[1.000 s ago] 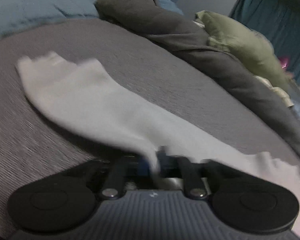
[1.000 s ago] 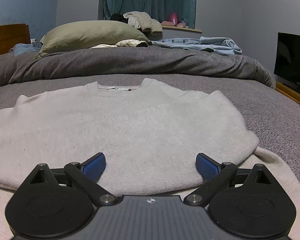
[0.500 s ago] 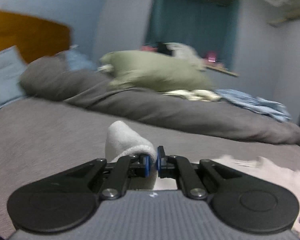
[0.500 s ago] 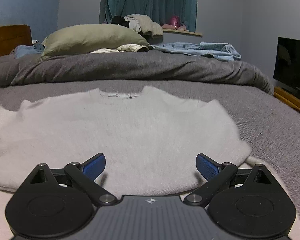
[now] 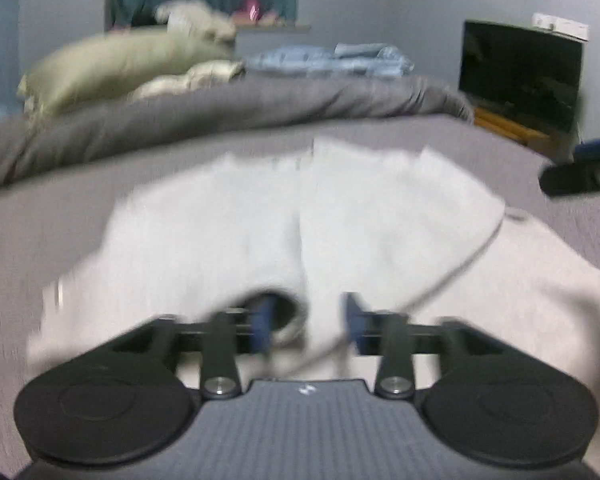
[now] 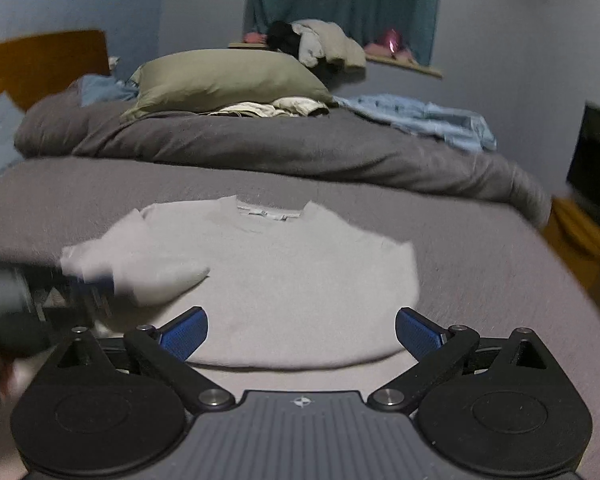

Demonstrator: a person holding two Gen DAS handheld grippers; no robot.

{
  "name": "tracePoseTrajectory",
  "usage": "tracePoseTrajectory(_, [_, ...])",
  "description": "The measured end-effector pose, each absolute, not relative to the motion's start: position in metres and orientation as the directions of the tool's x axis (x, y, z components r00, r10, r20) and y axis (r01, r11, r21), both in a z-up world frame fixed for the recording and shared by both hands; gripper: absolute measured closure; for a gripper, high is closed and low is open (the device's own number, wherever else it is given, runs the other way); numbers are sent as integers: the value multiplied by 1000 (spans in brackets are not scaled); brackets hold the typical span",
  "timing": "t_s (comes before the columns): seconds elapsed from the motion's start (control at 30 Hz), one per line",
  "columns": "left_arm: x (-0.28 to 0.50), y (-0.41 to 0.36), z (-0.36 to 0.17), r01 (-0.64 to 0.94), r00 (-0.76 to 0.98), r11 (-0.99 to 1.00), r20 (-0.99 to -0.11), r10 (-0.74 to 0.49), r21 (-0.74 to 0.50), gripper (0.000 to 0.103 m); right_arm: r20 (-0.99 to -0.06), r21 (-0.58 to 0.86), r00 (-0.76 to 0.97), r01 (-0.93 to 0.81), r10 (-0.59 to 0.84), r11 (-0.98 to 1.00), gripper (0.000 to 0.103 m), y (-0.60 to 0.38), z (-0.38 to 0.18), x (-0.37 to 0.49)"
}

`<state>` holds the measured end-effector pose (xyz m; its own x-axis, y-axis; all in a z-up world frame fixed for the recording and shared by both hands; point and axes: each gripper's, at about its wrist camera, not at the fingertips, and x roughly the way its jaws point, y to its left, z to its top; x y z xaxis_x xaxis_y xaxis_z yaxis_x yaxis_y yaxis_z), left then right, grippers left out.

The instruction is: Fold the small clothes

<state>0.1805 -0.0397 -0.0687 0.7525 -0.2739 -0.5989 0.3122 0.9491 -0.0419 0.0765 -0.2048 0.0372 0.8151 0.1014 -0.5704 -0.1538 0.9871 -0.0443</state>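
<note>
A white sweater lies flat on the grey bed, collar away from me. Its left sleeve is folded in over the body. My left gripper is open just above that sleeve's cuff, which lies between the blue pads; the view is blurred. The left gripper also shows at the left edge of the right wrist view. My right gripper is open and empty, held over the sweater's lower hem. The sweater also fills the left wrist view.
A rolled grey duvet crosses the bed behind the sweater, with an olive pillow and a light blue garment on it. A black TV on a wooden stand is at the right. A wooden headboard is far left.
My left gripper carried the sleeve in over the sweater's body and has opened, letting the cuff go. My right gripper has risen and drawn back a little, still open.
</note>
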Motion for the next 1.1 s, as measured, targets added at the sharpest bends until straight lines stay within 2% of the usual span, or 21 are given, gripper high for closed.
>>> tracePoseTrajectory(0.07, [167,-24,-76,267,768,963,-595,-236,-37,38,-574,-48,811,-175,116,983,6,-198,34,76])
tracePoseTrajectory(0.13, [153,-2,-83,220,777,975,-597,-200,-40,38,-553,-70,820,-223,148,972,6,-187,33,74])
tracePoseTrajectory(0.27, [142,53,-102,108,764,990,-629,-141,-90,38,-517,-174,820,-384,248,907,16,-137,26,68])
tracePoseTrajectory(0.33, [139,76,-115,62,745,987,-651,-145,-150,38,-516,-220,803,-460,297,860,25,-107,21,66])
tracePoseTrajectory(0.37, [135,83,-118,66,751,983,-640,-161,-170,37,-518,-234,794,-488,317,841,33,-92,19,67])
tracePoseTrajectory(0.4, [132,88,-125,77,763,984,-626,-162,-160,31,-524,-249,781,-524,341,815,42,-73,16,68])
tracePoseTrajectory(0.5, [116,88,-142,143,804,984,-568,-178,-107,30,-534,-280,736,-618,416,735,55,-24,15,71])
tracePoseTrajectory(0.67, [123,103,-151,144,789,967,-565,-241,-211,28,-529,-325,682,-713,505,621,57,43,2,73])
tracePoseTrajectory(0.83, [122,101,-150,147,797,971,-559,-229,-188,27,-612,-301,612,-766,501,568,58,95,-29,104])
tracePoseTrajectory(0.97, [127,102,-154,151,796,968,-557,-238,-198,26,-676,-288,566,-792,471,538,58,119,-49,135])
tracePoseTrajectory(1.1, [128,104,-154,155,794,967,-556,-244,-202,25,-733,-388,574,-793,365,470,58,148,-73,149])
